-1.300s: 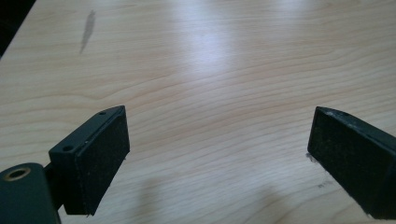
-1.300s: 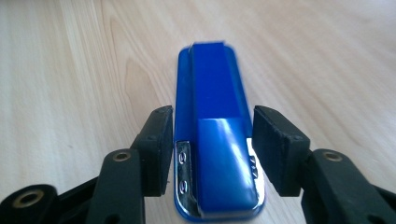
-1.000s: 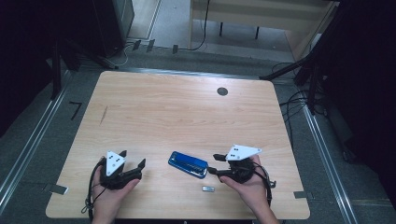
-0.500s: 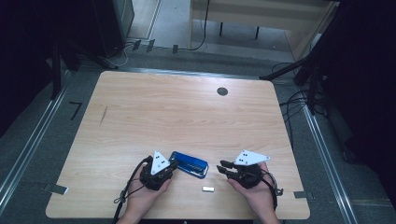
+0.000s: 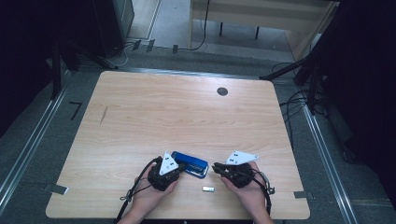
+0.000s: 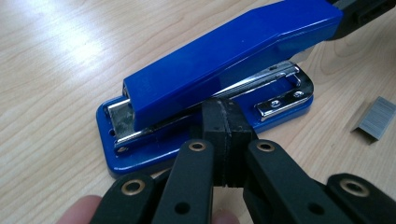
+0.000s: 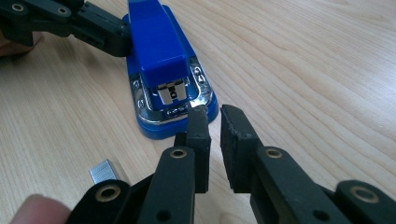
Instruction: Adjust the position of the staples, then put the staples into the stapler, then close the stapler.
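left claw pressed together against stapler base | right claw slightly spread, empty | risk: stapler slides across desk if pushed.

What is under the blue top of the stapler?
Under the stapler top sits a shiny metal rail, then the blue base. The closed left tongs cover the middle of that gap, so what lies behind them is hidden.
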`<state>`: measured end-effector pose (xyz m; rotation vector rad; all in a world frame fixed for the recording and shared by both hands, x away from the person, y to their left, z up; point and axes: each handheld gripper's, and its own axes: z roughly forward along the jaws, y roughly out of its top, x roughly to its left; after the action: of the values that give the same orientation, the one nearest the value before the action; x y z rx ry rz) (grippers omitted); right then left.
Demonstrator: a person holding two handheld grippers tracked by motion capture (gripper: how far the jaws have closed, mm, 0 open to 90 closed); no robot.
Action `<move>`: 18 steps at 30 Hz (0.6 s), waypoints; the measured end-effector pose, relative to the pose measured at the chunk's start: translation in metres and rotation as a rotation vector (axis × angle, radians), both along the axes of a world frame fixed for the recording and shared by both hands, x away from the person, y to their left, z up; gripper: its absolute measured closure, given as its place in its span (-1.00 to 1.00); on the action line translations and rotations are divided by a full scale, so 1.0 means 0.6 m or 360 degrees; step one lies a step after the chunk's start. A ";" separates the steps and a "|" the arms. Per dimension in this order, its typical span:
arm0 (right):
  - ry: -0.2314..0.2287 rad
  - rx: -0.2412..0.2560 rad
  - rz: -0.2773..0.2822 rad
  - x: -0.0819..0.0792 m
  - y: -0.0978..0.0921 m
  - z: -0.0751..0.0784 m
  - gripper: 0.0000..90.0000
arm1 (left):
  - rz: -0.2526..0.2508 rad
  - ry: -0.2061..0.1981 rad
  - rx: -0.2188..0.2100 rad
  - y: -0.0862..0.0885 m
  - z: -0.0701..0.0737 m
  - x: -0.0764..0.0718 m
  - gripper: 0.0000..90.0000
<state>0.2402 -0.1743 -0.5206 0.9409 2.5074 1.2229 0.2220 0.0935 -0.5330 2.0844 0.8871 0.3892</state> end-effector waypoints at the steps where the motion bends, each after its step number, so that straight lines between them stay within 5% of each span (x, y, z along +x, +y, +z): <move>1: -0.0008 -0.0006 0.0015 0.000 0.001 0.000 0.85 | -0.0004 0.0006 -0.0003 0.001 0.000 0.001 1.00; 18: 0.0006 -0.0085 0.0055 0.000 0.028 -0.010 0.94 | 0.0013 0.0028 -0.0029 0.002 -0.001 0.001 1.00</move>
<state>0.2404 -0.1578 -0.5263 0.8917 2.5562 1.1587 0.2225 0.0947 -0.5334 2.0710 0.9064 0.3667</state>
